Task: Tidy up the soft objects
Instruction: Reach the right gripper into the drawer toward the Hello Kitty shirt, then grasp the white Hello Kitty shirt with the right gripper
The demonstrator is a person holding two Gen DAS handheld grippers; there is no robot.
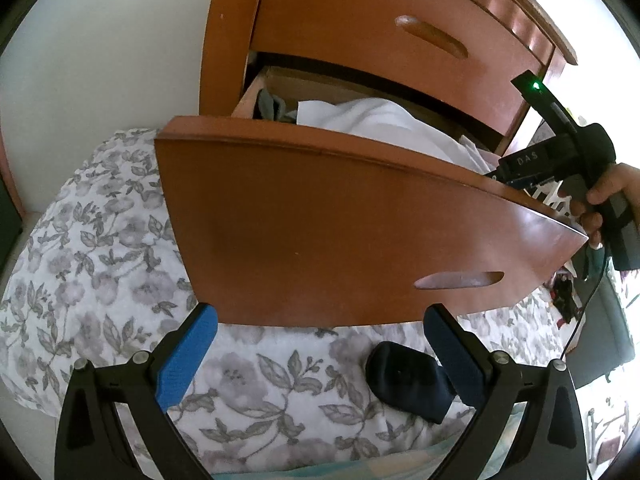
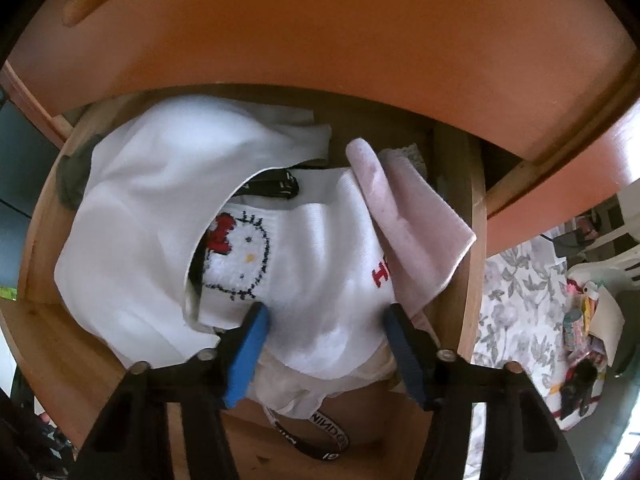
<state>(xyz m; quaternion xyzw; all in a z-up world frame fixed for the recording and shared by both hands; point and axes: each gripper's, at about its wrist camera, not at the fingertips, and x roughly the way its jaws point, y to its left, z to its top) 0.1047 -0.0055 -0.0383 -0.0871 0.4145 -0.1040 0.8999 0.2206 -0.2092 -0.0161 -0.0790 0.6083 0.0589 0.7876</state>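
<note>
The wooden drawer point(image 1: 320, 220) stands pulled out of the nightstand, with white cloth point(image 1: 384, 120) piled inside. My left gripper point(image 1: 320, 344) is open and empty, low in front of the drawer face, above the floral bedding. A dark rolled sock point(image 1: 404, 380) lies on the bedding beside its right finger. In the right wrist view my right gripper point(image 2: 326, 316) is open inside the drawer, its fingers on either side of a white Hello Kitty sock point(image 2: 304, 264). A pale pink cloth point(image 2: 404, 220) lies over the sock's right side. The right gripper's body also shows in the left wrist view point(image 1: 560, 160).
The closed upper drawer point(image 1: 400, 28) overhangs the open one. White garments point(image 2: 160, 184) and a black-and-white elastic band point(image 2: 320, 440) fill the drawer point(image 2: 48, 344). Floral bedding point(image 1: 100, 240) spreads below and to the left. Cluttered items point(image 2: 580, 320) lie on the bedding at the right.
</note>
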